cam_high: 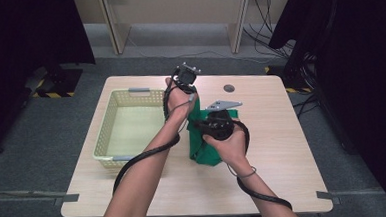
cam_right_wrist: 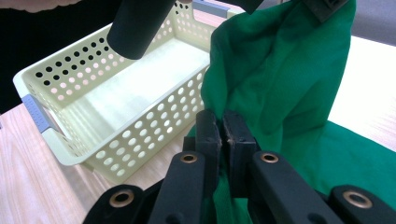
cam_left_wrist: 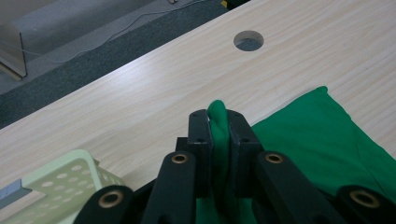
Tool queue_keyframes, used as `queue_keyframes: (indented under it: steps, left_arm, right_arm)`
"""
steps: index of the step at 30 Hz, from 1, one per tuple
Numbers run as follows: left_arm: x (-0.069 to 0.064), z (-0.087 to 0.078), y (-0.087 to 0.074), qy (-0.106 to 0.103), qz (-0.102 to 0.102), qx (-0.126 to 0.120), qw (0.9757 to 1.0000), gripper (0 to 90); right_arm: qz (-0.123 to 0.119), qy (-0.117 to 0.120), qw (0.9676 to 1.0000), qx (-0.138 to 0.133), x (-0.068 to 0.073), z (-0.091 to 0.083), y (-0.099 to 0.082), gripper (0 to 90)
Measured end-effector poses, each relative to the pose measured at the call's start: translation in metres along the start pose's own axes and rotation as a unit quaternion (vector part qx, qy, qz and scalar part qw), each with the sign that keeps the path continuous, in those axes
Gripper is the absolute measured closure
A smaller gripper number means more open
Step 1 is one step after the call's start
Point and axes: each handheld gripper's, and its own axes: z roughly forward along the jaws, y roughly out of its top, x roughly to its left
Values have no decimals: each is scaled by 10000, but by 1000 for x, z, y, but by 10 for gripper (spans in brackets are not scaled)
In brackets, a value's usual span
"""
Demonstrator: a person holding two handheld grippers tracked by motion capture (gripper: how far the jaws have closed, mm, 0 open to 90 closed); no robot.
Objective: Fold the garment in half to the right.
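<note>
Bench (cam_high: 283,149): pale wood grain, round cable hole (cam_high: 229,88) near far edge. Grey carpet floor (cam_high: 32,132) around; dark curtains at both sides; desk legs and wall socket beyond.

Basket (cam_high: 108,128): pale yellow, perforated, on left half of bench.

Cloth (cam_high: 203,150): green, beside basket at mid-bench, partly lifted, lower part resting on bench.

Left tool (cam_left_wrist: 218,122): raised above cloth, jaws clamped on a fold.

Right tool (cam_right_wrist: 223,125): lower, nearer the person, jaws pinched on cloth.
</note>
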Motion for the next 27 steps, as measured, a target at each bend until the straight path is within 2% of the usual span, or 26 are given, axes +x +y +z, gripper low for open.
queue_keyframes:
  steps: [27]
  left_arm:
    - [-15, 9, 1, -53, 4, -93, 9999, 815]
  right_arm:
    - [97, -69, 9999, -11, -10, -5, -11, 869]
